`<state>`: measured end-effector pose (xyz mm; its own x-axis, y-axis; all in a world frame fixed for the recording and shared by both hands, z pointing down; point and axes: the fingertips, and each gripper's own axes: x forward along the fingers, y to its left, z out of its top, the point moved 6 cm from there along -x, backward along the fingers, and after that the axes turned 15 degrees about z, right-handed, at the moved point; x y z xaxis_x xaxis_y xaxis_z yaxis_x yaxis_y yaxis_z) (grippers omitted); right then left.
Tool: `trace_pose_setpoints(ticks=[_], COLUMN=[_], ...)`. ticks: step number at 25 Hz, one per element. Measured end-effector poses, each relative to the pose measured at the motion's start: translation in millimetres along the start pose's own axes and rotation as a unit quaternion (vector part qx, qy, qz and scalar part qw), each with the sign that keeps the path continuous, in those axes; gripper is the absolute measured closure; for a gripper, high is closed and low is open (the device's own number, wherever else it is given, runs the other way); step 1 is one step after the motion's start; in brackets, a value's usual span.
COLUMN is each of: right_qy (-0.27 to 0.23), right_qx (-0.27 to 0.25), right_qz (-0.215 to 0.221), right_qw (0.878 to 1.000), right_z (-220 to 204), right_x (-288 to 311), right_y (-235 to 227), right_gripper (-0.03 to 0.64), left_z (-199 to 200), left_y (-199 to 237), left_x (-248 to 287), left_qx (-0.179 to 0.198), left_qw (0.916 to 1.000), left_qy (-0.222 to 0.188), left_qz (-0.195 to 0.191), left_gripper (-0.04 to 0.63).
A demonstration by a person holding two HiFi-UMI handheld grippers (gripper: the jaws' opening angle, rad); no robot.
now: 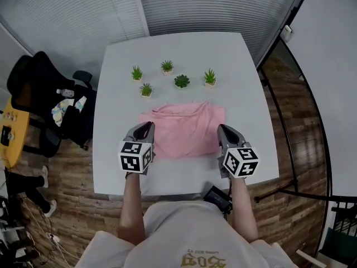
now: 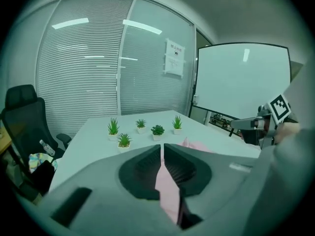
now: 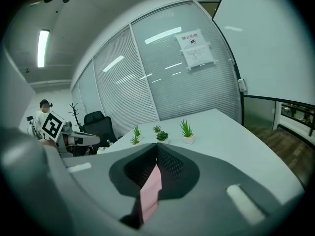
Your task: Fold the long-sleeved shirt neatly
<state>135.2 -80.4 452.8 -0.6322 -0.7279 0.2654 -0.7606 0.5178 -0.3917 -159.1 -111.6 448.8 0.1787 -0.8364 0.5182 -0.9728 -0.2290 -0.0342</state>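
**Head view.** A white table (image 1: pixel 114 102) carries a pink shirt (image 1: pixel 184 128), which lies partly folded at the table's middle. Five small potted plants (image 1: pixel 182 81) stand in a loose group beyond the shirt, apart from it. The left gripper (image 1: pixel 146 128) is at the shirt's near left corner and the right gripper (image 1: pixel 222 130) at its near right corner. Each is held by one bare forearm. A black office chair (image 1: pixel 34 85) stands on the wooden floor to the left of the table.

**Left gripper view.** The jaws are closed together on a fold of the pink fabric, which hangs down from between the pads. The rest of the shirt shows just past the jaw tips on the tabletop. The plants stand further off. The right gripper, with its marker cube, is visible at the right edge, in front of a whiteboard (image 2: pixel 241 80).

**Right gripper view.** The jaws are closed on a strip of pink fabric, which hangs from between them. The left gripper appears at the left, level with this one. The plants stand ahead on the table.
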Motion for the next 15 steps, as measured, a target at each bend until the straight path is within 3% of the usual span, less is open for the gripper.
trace_pose_setpoints(ticks=[9, 15], right_qy=[-0.007, -0.041], right_qx=[-0.008, -0.033], right_qz=[0.02, 0.01], right_qw=[1.0, 0.999], right_z=[-3.5, -0.1], right_x=[-30.9, -58.1], right_y=[29.8, 54.2], right_gripper=[0.606, 0.606], left_z=[-3.9, -10.7], left_y=[-15.3, -29.3], left_x=[-50.2, -88.1], left_qx=[-0.031, -0.044], left_qw=[0.9992, 0.9975], left_qy=[-0.023, -0.052], left_qz=[-0.003, -0.02], left_gripper=[0.586, 0.586])
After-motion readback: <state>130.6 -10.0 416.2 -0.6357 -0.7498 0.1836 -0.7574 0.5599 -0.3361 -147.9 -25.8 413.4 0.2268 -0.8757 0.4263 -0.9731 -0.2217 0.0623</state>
